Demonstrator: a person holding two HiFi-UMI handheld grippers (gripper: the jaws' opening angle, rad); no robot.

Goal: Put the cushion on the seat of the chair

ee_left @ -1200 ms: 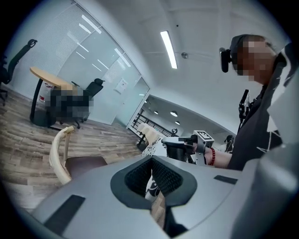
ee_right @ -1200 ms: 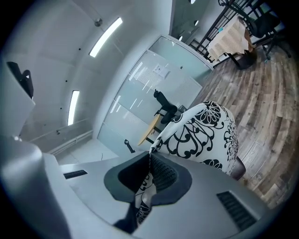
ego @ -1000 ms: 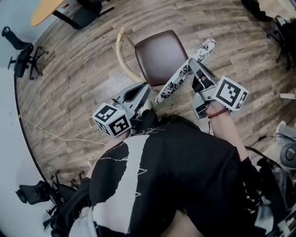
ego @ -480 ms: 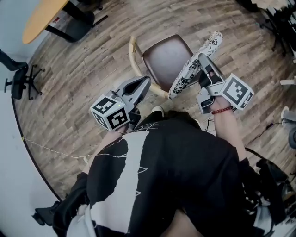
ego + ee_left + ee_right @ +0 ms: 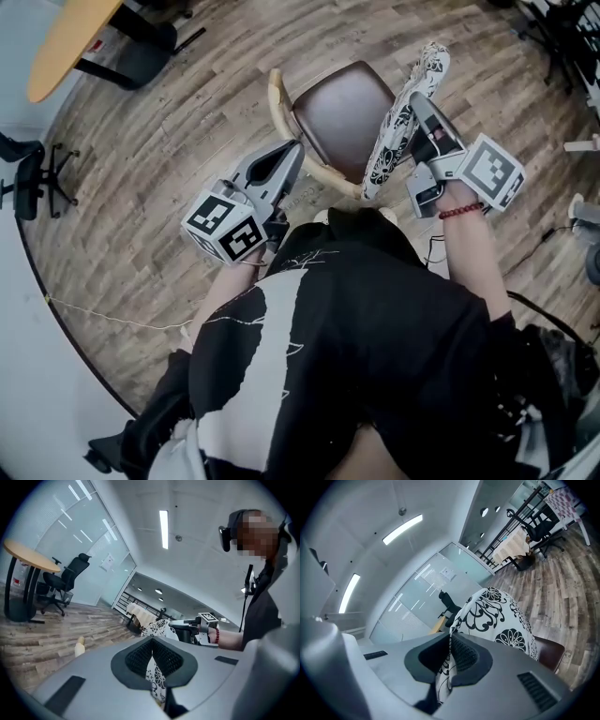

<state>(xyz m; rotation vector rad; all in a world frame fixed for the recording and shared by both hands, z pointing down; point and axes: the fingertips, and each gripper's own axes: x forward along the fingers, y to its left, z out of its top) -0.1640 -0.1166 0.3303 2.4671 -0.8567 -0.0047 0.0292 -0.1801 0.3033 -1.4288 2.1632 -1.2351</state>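
- Cushion [image 5: 398,122]: black-and-white floral print, long and flat. It is held on edge and tilted along the 3 o'clock side of the chair seat. Its far end passes the seat's 1 o'clock corner and its near end sits by the back rail at 5 o'clock. Whether it touches the seat cannot be told.
- Right gripper [image 5: 418,101]: at 3 o'clock of the cushion, jaws clamped tight on the cushion's edge. In the right gripper view [image 5: 450,639] the printed fabric [image 5: 497,616] is pinched between the pads and rises above them.
- Chair [image 5: 339,111]: brown padded seat with a pale curved wooden back rail on its 7 o'clock side. The seat has nothing lying flat on it.
- Left gripper [image 5: 293,150]: at 8 o'clock of the seat, just outside the back rail and apart from the cushion. Its jaws are drawn together at the tips [image 5: 151,641] and grip nothing. The cushion's print shows only beyond them, through the slit.
- Bead bracelet [image 5: 459,211]: red, on the right wrist.
- Floor [image 5: 169,178]: grey-brown wood planks.
- Round table [image 5: 66,37]: yellow top, at 10 o'clock, well apart.
- Office chair [image 5: 28,173]: black, at 9 o'clock by the edge.
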